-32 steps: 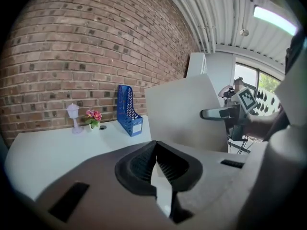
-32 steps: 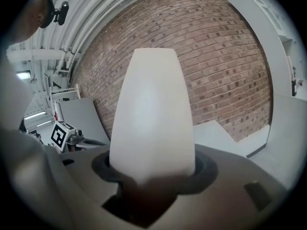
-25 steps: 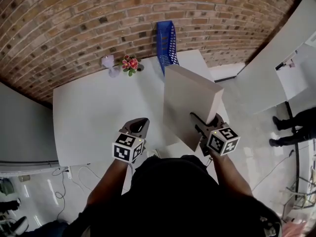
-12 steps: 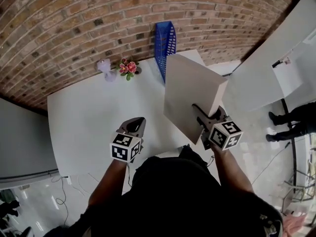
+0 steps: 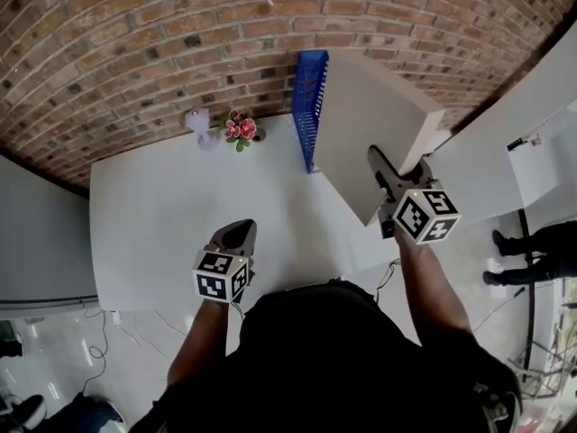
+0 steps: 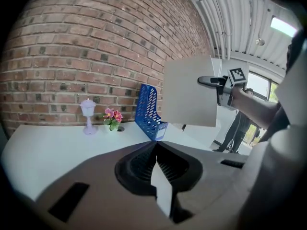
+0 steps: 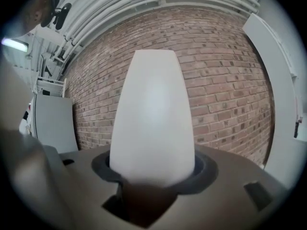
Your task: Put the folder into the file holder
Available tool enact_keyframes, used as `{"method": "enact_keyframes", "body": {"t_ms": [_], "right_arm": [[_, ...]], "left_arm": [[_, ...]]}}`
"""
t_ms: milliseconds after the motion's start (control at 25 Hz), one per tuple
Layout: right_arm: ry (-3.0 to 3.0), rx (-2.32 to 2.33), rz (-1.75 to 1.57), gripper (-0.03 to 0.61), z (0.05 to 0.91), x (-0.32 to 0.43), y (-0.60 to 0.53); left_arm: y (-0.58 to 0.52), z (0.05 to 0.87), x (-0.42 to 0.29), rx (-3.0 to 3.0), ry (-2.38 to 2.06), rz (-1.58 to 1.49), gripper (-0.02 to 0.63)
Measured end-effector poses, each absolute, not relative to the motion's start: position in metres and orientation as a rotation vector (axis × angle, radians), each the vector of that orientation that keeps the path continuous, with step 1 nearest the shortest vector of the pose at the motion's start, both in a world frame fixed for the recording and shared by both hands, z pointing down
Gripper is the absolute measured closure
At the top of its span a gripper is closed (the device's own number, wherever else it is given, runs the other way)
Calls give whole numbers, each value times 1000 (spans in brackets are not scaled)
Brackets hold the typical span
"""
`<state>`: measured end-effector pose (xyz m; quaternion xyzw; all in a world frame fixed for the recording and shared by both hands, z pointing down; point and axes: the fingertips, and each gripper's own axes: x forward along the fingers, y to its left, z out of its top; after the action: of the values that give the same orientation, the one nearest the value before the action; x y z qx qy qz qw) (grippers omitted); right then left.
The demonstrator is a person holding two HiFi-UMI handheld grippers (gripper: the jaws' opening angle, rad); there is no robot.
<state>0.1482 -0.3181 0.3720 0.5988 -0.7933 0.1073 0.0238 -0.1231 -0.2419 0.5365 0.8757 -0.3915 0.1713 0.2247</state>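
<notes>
A thick pale grey folder [image 5: 374, 124] hangs upright in the air with my right gripper [image 5: 397, 165] shut on its near lower edge. It hovers just right of the blue mesh file holder [image 5: 308, 106], which stands at the table's far edge against the brick wall. In the right gripper view the folder [image 7: 153, 119] fills the gap between the jaws [image 7: 152, 176]. My left gripper [image 5: 238, 231] is shut and empty, low over the table's near side. The left gripper view shows its jaws [image 6: 156, 147] meeting, the holder [image 6: 149, 114] ahead and the folder [image 6: 189, 92] above and right of it.
A pot of pink flowers [image 5: 240, 126] and a small lilac lamp [image 5: 198, 120] stand left of the holder by the wall. The white table [image 5: 162, 215] ends close to the right of the holder. A person's legs [image 5: 532, 251] show on the floor far right.
My right gripper has lifted the folder and carried it away from me toward the wall, up beside the blue holder. The left gripper has hardly moved.
</notes>
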Motion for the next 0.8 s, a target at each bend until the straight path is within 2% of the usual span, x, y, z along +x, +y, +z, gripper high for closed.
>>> {"method": "enact_keyframes", "body": {"t_ms": [800], "right_arm": [[-2429, 2217, -93, 285, 311, 135, -456]], "left_arm": [[-241, 535, -130, 2362, -1152, 551, 609]]}}
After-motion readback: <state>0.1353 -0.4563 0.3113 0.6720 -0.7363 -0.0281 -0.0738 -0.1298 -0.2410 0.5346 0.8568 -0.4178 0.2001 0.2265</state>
